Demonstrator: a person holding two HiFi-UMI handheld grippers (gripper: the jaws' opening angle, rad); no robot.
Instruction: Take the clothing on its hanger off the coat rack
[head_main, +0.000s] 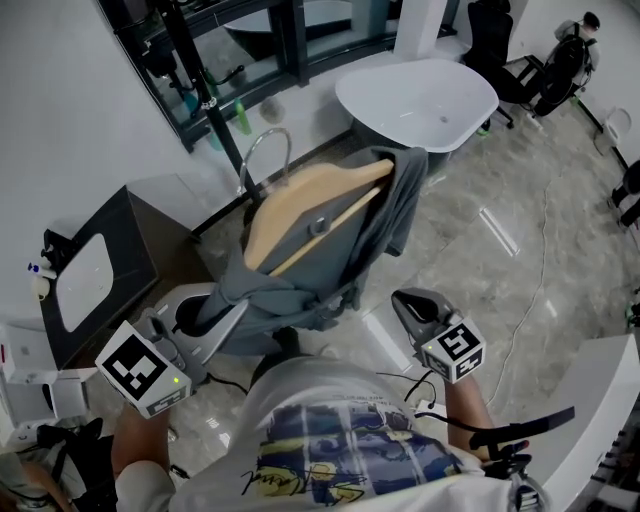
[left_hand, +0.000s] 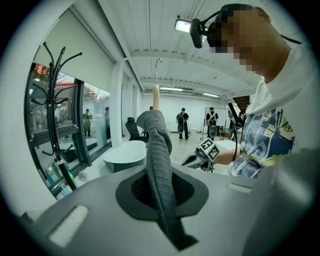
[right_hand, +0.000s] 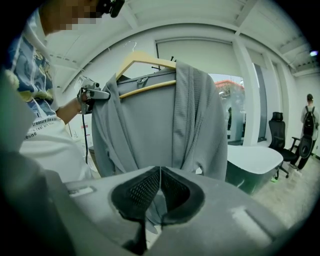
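A grey garment (head_main: 300, 290) drapes over a tilted wooden hanger (head_main: 300, 200).

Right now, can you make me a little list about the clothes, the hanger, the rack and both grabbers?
clothing: grey garment, draped over the hanger
hanger: wooden hanger, off the rack and held up in the air
coat rack: black pole, standing by the window with nothing of the garment on it
left gripper: shut on a fold of the grey garment
right gripper: jaws together, nothing between them, apart from the garment
task: the clothing and its hanger are already off the rack
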